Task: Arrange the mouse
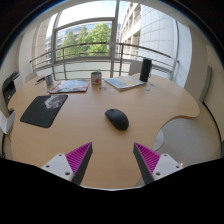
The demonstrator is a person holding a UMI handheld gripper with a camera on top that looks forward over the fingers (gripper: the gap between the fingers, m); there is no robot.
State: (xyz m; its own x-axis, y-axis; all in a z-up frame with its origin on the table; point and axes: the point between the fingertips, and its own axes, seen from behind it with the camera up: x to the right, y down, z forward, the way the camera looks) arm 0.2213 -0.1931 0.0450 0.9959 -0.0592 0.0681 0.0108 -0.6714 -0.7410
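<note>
A black computer mouse (117, 119) lies on the light wooden table (95, 140), a short way ahead of my fingers and slightly right of the middle. A black mouse mat (44, 109) rests flat further off to the left of the mouse. My gripper (113, 160) is open, its two magenta pads (78, 158) spread wide with only bare tabletop between them. Nothing is held.
Beyond the mouse stand a small cup (96, 78), a dark upright box (146, 69) and papers or magazines (67, 86). A white chair back (190, 140) sits at the table's right edge. Large windows with a railing lie behind.
</note>
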